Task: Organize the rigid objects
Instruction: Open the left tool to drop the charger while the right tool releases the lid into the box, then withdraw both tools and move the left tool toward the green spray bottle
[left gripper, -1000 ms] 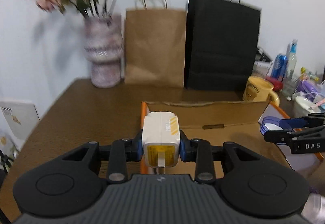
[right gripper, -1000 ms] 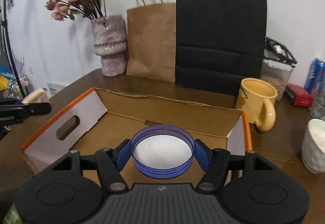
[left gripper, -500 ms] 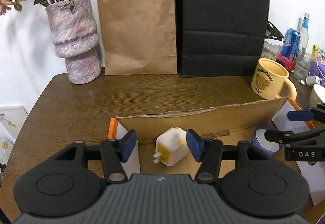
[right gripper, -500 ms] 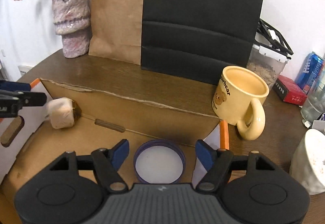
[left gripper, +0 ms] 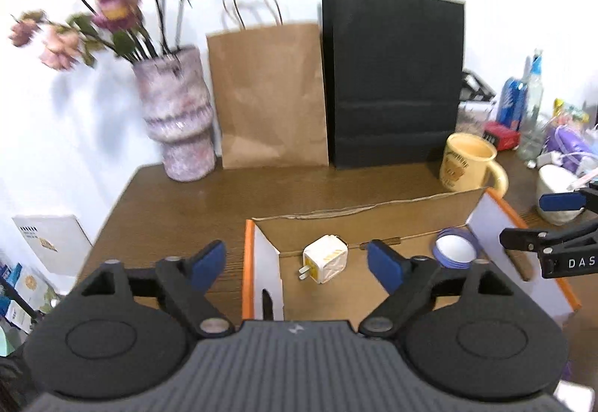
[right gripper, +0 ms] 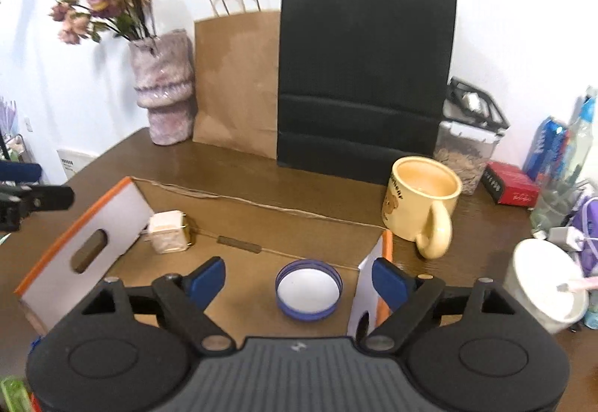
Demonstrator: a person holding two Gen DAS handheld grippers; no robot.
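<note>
Left wrist view.
- Left gripper (left gripper: 295,259): fingers (left gripper: 209,257) wide apart and still spreading, nothing between the pads. A second ago they clamped the plug; half a second ago they had just let go.
- Plug (left gripper: 324,263): white and yellow cube, prongs pointing toward the left finger, lying on the floor of the box (left gripper: 261,255), ahead of the fingertips and nearer the right one. It no longer touches either pad.
- Lid (left gripper: 454,250): blue-rimmed, white inside, flat on the box floor beyond the right finger, just beside the box's right wall.
- Right gripper (left gripper: 560,221): enters at the right edge, above the lid, apart from it.
- Desk (left gripper: 179,199): carries a vase (left gripper: 175,120), a brown bag (left gripper: 269,94), a black bag (left gripper: 392,83) and a mug (left gripper: 469,163) behind the box.

Right wrist view.
- Right gripper (right gripper: 299,281): fingers (right gripper: 388,283) wide and opening further, empty. A second ago they squeezed the lid; now there is clear space on both sides.
- Lid (right gripper: 308,290): flat on the box floor, centred between and just ahead of the fingertips.
- Plug (right gripper: 168,231): beyond the left finger, close to the box's left flap.
- Mug (right gripper: 422,203): outside the box, past the right finger.

Judgement: both items appear delivered into the box, so this pair of placements looks complete; the view has pulled higher than half a second ago, suggesting both grippers are free for the next item.
</note>
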